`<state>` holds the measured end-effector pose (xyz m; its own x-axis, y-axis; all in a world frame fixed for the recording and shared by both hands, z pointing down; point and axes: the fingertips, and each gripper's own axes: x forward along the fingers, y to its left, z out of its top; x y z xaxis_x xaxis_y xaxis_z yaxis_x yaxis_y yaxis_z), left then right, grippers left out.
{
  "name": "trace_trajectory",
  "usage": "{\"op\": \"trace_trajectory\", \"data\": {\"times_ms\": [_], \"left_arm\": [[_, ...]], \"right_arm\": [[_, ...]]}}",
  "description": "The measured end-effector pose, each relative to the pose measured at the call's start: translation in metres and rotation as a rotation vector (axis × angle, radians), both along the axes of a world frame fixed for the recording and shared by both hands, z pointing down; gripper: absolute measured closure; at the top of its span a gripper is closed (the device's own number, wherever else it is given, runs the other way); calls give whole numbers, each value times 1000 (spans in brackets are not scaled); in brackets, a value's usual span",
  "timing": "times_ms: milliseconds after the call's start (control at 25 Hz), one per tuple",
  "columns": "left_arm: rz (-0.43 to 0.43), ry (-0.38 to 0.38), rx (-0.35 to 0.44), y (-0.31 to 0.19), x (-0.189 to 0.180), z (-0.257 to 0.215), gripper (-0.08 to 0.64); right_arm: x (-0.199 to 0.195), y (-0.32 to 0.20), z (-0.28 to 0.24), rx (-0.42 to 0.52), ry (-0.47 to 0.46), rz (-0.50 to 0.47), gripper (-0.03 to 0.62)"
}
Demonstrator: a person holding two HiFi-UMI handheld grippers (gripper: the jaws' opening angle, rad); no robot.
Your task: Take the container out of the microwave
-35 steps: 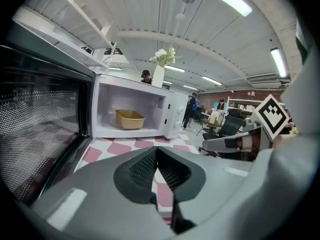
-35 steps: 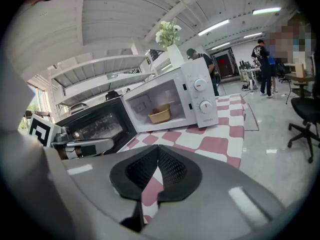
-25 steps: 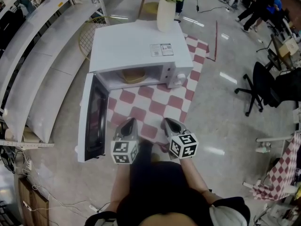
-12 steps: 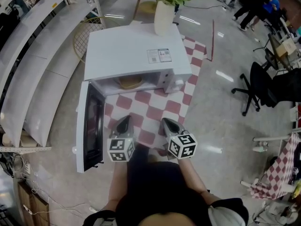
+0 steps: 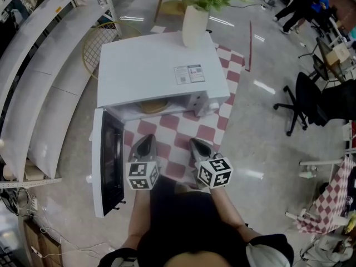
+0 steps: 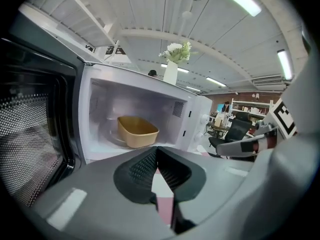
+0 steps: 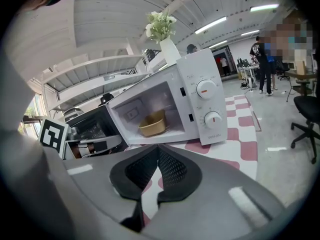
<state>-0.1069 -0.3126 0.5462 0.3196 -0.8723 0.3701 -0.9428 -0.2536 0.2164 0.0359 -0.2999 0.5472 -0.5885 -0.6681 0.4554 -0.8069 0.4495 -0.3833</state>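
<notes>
**A:** What state are the two grippers in?

**B:** The left gripper (image 6: 156, 150) has its jaws pressed together at the tips, with nothing caught between them. The right gripper (image 7: 158, 149) matches it, with its pads meeting tip to tip and empty. From the head view they hang side by side but apart, over the near edge of the red-and-white checked cloth (image 5: 183, 129). Both point at the microwave (image 5: 158, 65).

**A:** And the container?

**B:** The tan container (image 6: 136, 131) sits inside the microwave on the cavity floor, roughly midway across. Neither gripper touches it, and both are well short of the opening.

**A:** How is the door?

**B:** The door (image 5: 108, 163) is swung wide open to the left. Its dark meshed window faces inward, just beside the left gripper on that gripper's left.

**A:** Where does the microwave stand?

**B:** It stands on the far part of the cloth, towards the cloth's left edge. Two round dials (image 7: 206, 89) sit one above the other on the panel to the right of the opening.

**A:** Is anything on top of it?

**B:** A white vase (image 5: 194, 24) with white flowers stands at the back right of the top. A label (image 5: 189, 74) lies nearer the front right corner.

**A:** What is further out?

**B:** Curved white shelves (image 5: 33, 93) run along the left. A black office chair (image 5: 308, 102) stands on the glossy floor (image 5: 261, 143) to the right, well apart from the cloth. People (image 5: 303, 1) stand far off at the upper right.
</notes>
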Motion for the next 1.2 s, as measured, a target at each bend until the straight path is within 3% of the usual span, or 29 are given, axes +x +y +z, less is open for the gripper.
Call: {"op": "trace_trajectory", "data": {"times_ms": [400, 1200], "left_arm": [[-46, 6, 6, -29, -10, 1, 551], [-180, 104, 115, -84, -42, -21, 551]], "right_arm": [[-12, -21, -7, 6, -4, -26, 592], [-31, -32, 0, -26, 9, -65, 591]]}}
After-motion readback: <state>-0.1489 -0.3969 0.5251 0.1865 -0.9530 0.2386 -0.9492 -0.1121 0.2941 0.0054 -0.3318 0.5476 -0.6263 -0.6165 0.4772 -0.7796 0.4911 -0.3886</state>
